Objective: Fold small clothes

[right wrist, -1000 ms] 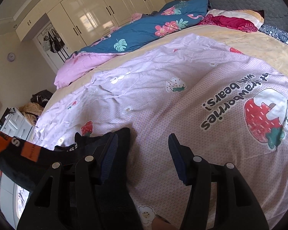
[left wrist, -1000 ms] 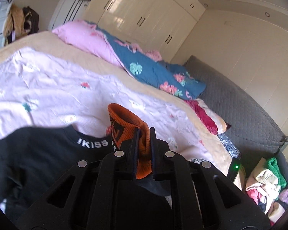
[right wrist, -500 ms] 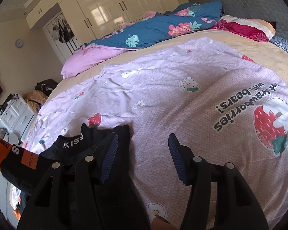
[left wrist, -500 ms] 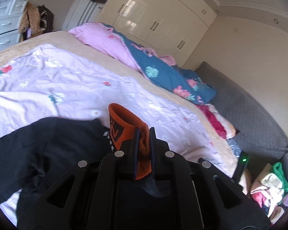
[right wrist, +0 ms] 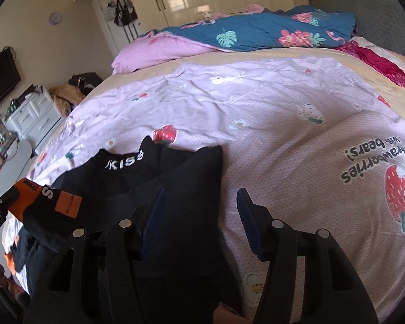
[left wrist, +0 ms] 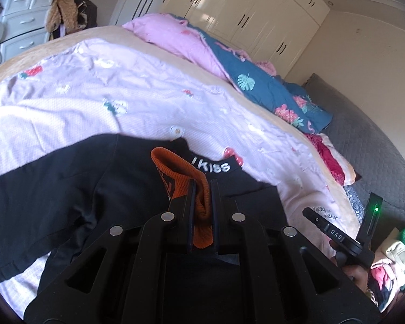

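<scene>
One orange-cuffed sock [left wrist: 199,189] pinched in left gripper [left wrist: 202,186], right gripper [right wrist: 199,202] half-wide, empty, one black garment [right wrist: 148,178]

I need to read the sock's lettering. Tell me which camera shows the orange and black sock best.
The right wrist view: the sock hangs side-on at the left edge, showing its orange cuff, black body and label. The left wrist view shows only the orange cuff, pinched in the left gripper.

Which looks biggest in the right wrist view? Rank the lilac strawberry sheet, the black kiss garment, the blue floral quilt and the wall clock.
1. Lilac strawberry sheet
2. Black kiss garment, though it lies nearest the camera
3. Blue floral quilt
4. Wall clock
</scene>
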Motion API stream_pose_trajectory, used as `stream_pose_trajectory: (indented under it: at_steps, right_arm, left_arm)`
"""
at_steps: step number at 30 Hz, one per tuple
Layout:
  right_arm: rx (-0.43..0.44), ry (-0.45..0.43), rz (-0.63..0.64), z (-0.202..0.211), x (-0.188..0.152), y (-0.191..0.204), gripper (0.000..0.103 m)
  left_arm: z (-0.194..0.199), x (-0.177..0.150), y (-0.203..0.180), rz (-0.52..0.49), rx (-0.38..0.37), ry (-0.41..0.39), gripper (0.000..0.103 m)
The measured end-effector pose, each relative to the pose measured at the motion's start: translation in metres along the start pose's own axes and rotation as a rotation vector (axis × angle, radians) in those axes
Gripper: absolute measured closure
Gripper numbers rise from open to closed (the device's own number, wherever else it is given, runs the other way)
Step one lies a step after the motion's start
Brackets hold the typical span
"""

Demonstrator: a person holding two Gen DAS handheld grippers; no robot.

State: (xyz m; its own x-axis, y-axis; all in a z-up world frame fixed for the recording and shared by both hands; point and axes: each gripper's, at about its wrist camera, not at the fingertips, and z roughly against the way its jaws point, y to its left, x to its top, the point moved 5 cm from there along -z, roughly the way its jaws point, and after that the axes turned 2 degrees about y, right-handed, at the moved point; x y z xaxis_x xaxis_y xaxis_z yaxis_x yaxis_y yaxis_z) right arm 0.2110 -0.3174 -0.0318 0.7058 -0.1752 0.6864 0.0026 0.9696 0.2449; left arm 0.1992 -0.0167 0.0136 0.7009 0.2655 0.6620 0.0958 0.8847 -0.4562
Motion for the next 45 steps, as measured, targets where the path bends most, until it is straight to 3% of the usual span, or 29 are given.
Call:
stream_pose_trajectory:
  at_steps: [8,15,18,22,25,28,34,39,43,45]
  right_arm:
    - [0.055,0.082,0.115,-0.014,-0.015,0.030,0.050]
    - [0.061,0.142,0.181,-0.027,-0.029,0.046,0.050]
    - [0.066,0.150,0.191,-0.028,-0.032,0.050,0.049]
    - [0.059,0.180,0.197,-0.033,-0.037,0.049,0.045]
    - [0.039,0.201,0.187,-0.037,-0.042,0.044,0.045]
    - [-0.002,0.237,0.189,-0.044,-0.051,0.038,0.045]
    - [-0.038,0.258,0.212,-0.050,-0.059,0.038,0.043]
    - [-0.007,0.191,0.221,-0.035,-0.051,0.045,0.022]
    - [-0.003,0.153,0.194,-0.026,-0.043,0.043,0.012]
    - [0.004,0.130,0.176,-0.022,-0.039,0.041,0.008]
  left_arm:
    - [0.000,-0.011,0.009,0.006,0.034,0.023,0.099]
    - [0.013,-0.009,0.016,-0.005,0.106,-0.020,0.099]
    - [0.001,-0.017,0.011,-0.006,0.081,0.046,0.096]
    - [-0.027,-0.039,0.007,-0.003,0.062,0.158,0.080]
    - [-0.049,-0.060,0.011,-0.019,0.101,0.244,0.070]
    - [-0.062,-0.073,0.018,-0.042,0.147,0.276,0.068]
    - [-0.061,-0.073,0.025,-0.036,0.121,0.264,0.065]
    - [-0.055,-0.072,0.020,-0.046,0.123,0.253,0.062]
    - [-0.047,-0.070,0.015,-0.049,0.131,0.241,0.042]
    - [-0.042,-0.067,0.013,-0.066,0.145,0.226,0.041]
